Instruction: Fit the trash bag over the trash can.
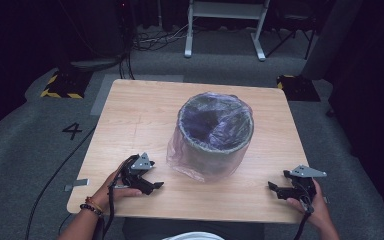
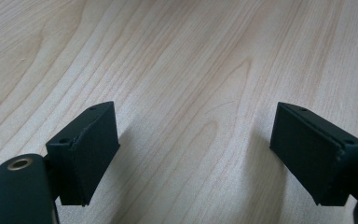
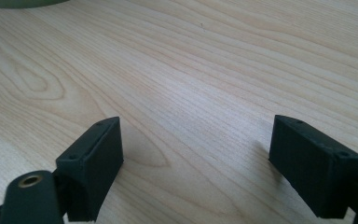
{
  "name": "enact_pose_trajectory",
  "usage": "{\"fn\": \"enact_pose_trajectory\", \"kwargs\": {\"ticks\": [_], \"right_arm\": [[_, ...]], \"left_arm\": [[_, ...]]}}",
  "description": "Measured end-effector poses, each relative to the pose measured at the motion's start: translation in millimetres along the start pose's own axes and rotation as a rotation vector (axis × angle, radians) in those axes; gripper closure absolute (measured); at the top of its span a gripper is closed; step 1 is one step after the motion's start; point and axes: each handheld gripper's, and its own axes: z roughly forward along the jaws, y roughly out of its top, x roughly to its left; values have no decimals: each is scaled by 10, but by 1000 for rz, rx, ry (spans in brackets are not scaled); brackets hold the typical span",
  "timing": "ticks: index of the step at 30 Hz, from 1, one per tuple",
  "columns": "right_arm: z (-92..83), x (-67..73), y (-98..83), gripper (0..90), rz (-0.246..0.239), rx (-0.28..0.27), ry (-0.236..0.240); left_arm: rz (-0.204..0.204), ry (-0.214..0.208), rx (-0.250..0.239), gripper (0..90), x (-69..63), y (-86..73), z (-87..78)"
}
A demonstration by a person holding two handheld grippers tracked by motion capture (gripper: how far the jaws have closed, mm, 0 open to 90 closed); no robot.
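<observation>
A round grey bin (image 1: 216, 131) lined with a clear plastic bag (image 1: 192, 162) is seen standing upright near the middle of the bench (image 1: 130, 110), its open mouth turned up and its long axis vertical. The bag is folded over the rim and hangs loose down the outside, bunched against the bench on the near side of the bin.

Taken from the bin, the left hand-held gripper (image 1: 152, 186) is placed at the near left, just beside the slack skirt of the bag, with its jaws aimed across toward the bin's foot. The right hand-held gripper (image 1: 274, 189) is placed at the near right of the bin, farther off, with a stretch of bare wood between it and the bag, jaws pointing inward as well.

Both hand-held grippers are held wide with nothing between the jaws; in each gripper view only wood grain is seen between the black pads (image 2: 86, 151) (image 3: 93, 158).

The left hand-held gripper is judged the nearer to the bag. Any reach to the liner at the rim would have to be made up and away from the near edge, from either side of the bin.
</observation>
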Motion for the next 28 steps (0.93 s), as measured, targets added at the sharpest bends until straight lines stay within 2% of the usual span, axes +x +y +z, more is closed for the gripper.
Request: {"fn": "enact_pose_trajectory", "kwargs": {"ticks": [28], "right_arm": [[9, 2, 7, 165, 0, 2, -6]], "left_arm": [[1, -3, 0, 151, 29, 21, 19]]}}
